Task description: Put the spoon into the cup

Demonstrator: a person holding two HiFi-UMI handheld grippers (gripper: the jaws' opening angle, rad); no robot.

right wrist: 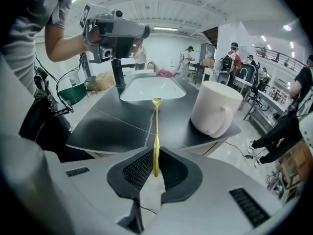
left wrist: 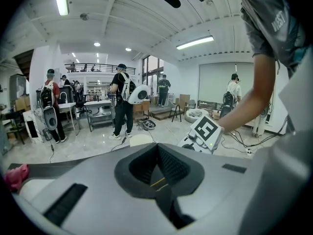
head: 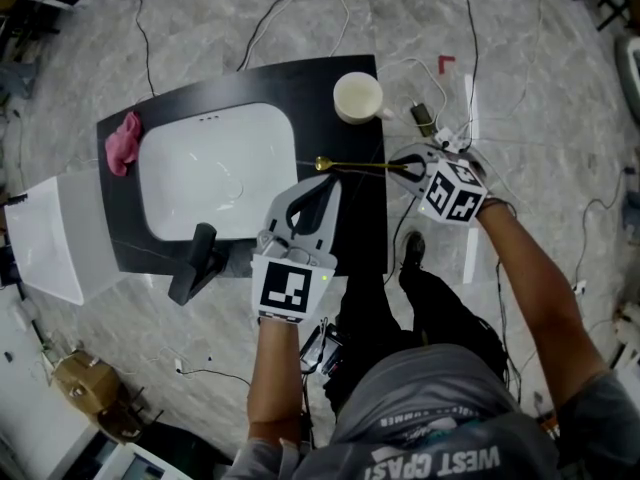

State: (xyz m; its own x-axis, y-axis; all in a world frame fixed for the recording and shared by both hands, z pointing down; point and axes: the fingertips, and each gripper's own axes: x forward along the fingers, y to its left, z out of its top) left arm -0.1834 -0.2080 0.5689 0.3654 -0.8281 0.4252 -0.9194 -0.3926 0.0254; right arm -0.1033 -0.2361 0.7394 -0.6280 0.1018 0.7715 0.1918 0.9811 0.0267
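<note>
Over the black counter (head: 200,98), the head view shows the right gripper (head: 400,171) holding the gold spoon (head: 352,166) by the end of its handle. The bowl points toward the white sink (head: 215,168), and the cup (head: 357,97) stands upright just beyond, near the counter's far edge. The left gripper (head: 325,183) hovers close by, taking no part.

Its own view shows the pads pressed together with nothing between them.

Along the right gripper's jaws, the pads are pinched on the spoon handle, which runs straight ahead and roughly level. The cup sits ahead and to the right, apart from the spoon. Whether the bowl rests on the counter is unclear.

Judging by this, the grasp is made and the carry comes next: swing toward the cup, tip the bowl down over its mouth, then release.
</note>
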